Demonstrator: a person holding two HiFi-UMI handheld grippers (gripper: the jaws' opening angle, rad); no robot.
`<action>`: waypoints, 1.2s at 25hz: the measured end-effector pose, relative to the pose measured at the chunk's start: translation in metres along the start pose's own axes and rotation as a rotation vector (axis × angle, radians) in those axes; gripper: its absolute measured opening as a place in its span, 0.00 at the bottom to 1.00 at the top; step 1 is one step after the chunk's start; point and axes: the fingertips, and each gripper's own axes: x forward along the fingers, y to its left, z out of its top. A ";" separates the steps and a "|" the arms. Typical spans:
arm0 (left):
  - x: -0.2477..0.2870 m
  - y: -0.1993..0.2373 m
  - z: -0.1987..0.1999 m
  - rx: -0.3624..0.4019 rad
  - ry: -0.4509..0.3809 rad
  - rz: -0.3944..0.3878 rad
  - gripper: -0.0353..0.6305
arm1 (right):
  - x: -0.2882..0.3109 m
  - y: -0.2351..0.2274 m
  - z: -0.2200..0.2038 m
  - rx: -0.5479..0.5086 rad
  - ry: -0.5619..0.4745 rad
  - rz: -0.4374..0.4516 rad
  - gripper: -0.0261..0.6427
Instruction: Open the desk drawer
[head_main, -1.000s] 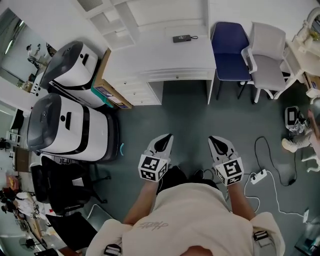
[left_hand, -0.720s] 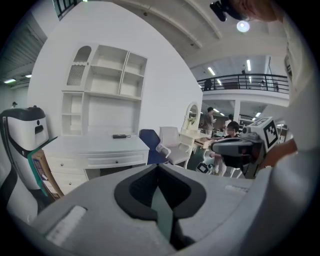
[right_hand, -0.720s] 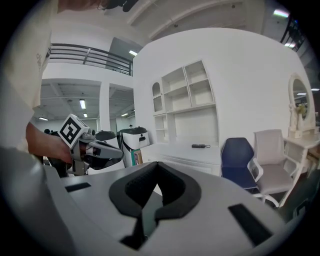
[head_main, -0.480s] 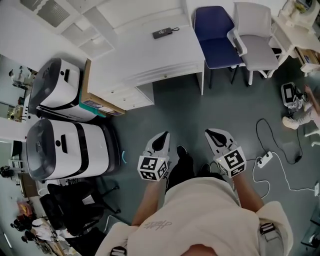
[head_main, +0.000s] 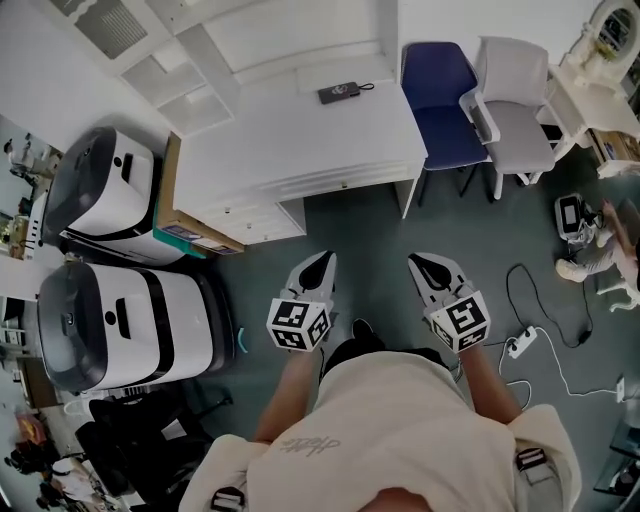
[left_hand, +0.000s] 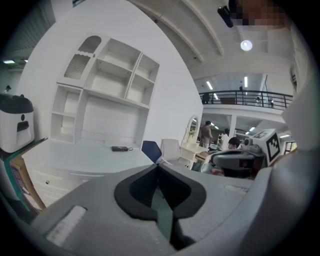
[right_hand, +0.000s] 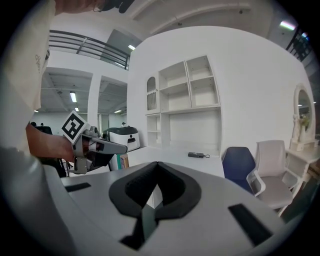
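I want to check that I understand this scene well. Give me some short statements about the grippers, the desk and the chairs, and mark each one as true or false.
1. The left gripper and the right gripper are both shut and empty. True.
2. The desk drawer is pulled open. False: it is closed.
3. A small dark device lies on the desk. True.
4. In the head view, the blue chair stands left of the desk. False: it stands at the desk's right, beside a grey chair.
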 end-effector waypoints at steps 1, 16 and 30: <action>0.005 0.011 0.005 -0.005 -0.011 0.008 0.07 | 0.010 0.001 0.001 0.006 0.003 -0.004 0.04; 0.048 0.090 -0.001 -0.016 0.057 -0.004 0.07 | 0.089 -0.007 0.004 0.052 0.071 -0.022 0.04; 0.150 0.134 0.057 0.002 0.034 0.092 0.07 | 0.210 -0.110 0.039 0.031 -0.006 0.148 0.04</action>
